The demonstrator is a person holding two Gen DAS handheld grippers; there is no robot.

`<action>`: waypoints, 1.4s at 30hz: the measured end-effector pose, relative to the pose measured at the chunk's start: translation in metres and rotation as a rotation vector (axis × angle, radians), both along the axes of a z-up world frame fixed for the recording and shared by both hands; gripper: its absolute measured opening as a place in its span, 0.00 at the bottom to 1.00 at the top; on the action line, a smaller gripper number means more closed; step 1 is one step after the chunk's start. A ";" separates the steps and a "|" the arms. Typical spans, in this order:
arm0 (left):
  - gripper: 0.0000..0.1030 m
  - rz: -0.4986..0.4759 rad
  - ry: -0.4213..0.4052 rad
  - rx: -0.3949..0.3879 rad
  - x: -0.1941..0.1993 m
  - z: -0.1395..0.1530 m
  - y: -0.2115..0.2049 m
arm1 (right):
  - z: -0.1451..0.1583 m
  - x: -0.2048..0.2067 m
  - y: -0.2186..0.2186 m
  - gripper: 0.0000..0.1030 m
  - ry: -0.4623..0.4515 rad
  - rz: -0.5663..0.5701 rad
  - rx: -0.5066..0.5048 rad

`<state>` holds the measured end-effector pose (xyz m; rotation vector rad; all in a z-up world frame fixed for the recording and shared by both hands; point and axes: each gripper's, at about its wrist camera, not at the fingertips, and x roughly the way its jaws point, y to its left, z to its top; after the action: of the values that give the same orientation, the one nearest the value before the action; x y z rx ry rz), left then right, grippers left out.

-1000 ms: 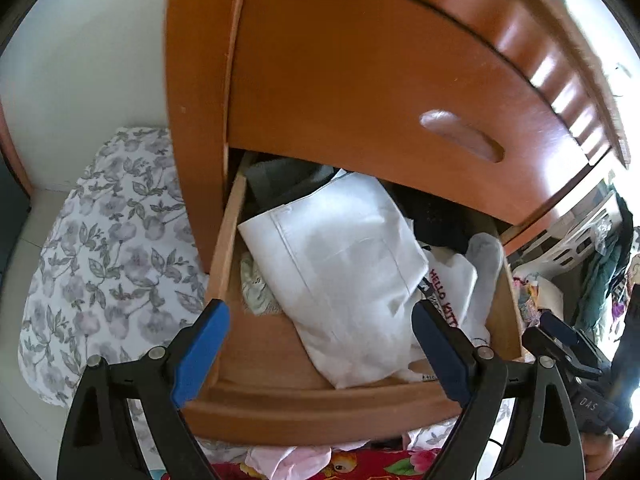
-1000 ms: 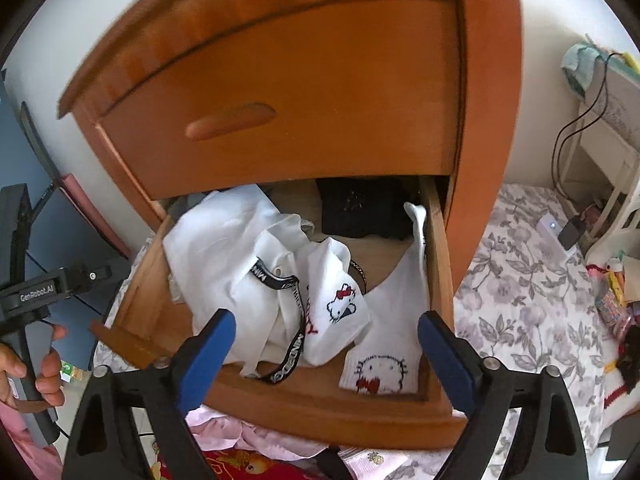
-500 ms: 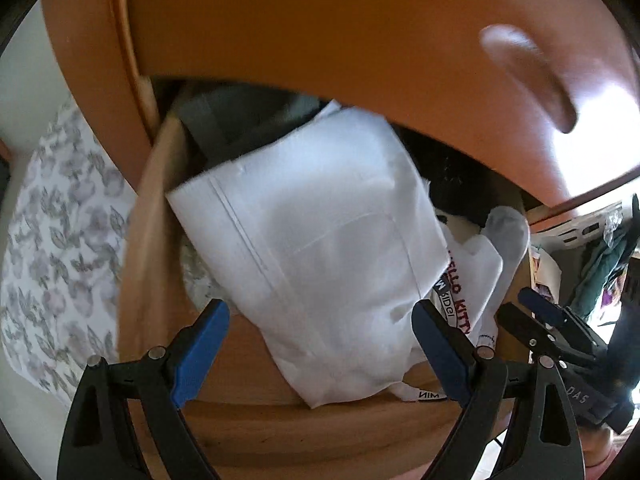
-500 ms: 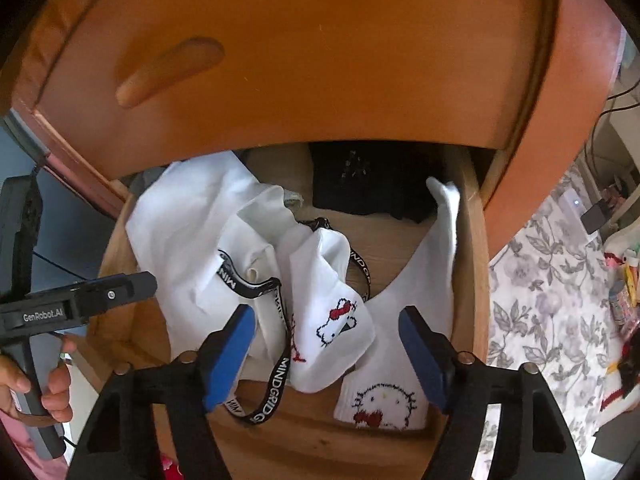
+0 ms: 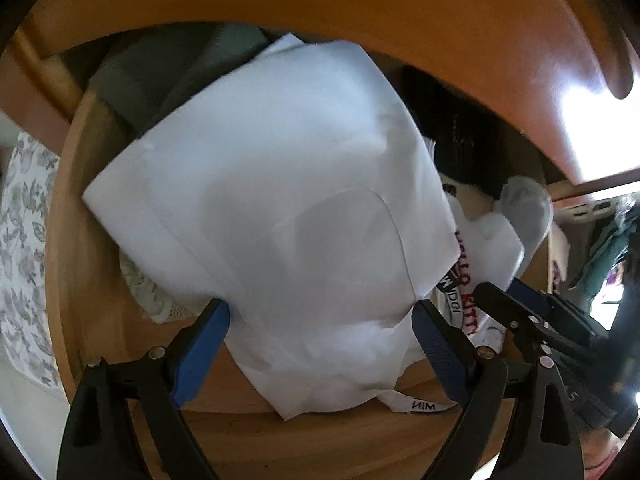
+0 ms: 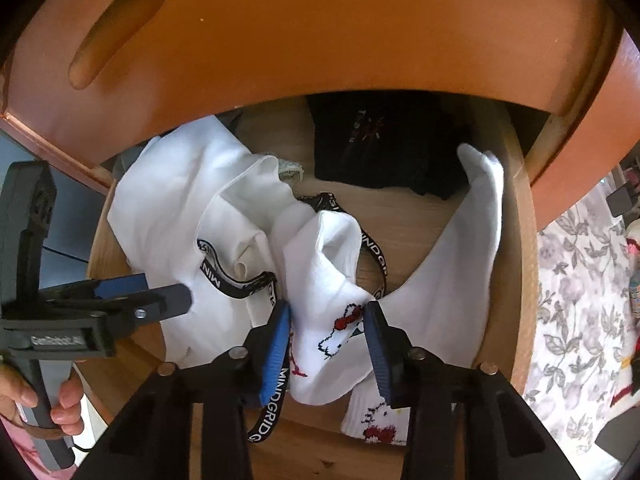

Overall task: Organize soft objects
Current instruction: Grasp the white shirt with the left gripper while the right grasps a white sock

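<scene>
Pick step, in the open drawer [image 6: 516, 248]. Right gripper [image 6: 326, 334] is closing on the white cat-print sock [image 6: 328, 300] at 6 o'clock of its view; sock between the jaws, not clamped yet. Left gripper [image 5: 320, 312] stands wide over the folded white garment [image 5: 280, 200], holding nothing. Next: finish the pinch, lift clear of the black strap [image 6: 376, 264].

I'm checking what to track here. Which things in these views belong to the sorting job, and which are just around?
Job:
- right gripper, jaws closing around the white cartoon sock
- left gripper, open over the white folded garment
- second white sock
- open drawer

Around:
- black garment
- floral bedding
</scene>
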<state>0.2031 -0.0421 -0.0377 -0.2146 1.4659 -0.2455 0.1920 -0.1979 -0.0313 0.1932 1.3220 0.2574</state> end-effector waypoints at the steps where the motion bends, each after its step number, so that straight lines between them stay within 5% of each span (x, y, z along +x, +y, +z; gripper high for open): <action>1: 0.90 -0.006 0.003 0.015 0.001 -0.001 -0.004 | -0.001 0.000 0.001 0.38 0.003 0.002 0.004; 13: 0.89 0.089 -0.025 0.094 0.010 -0.005 -0.027 | -0.008 0.004 0.002 0.35 0.049 0.004 -0.002; 23: 0.62 0.066 -0.040 0.089 0.006 -0.003 -0.033 | -0.010 -0.001 0.007 0.14 0.049 0.004 0.010; 30: 0.40 0.079 -0.075 0.031 -0.006 0.010 -0.026 | -0.006 -0.009 0.005 0.09 0.026 -0.008 0.034; 42: 0.29 0.133 -0.182 -0.097 -0.041 0.042 0.017 | 0.019 -0.039 -0.029 0.09 -0.068 -0.083 0.106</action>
<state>0.1623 -0.0253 0.0039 -0.3580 1.2548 -0.2223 0.1527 -0.2264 -0.0123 0.3254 1.2307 0.2614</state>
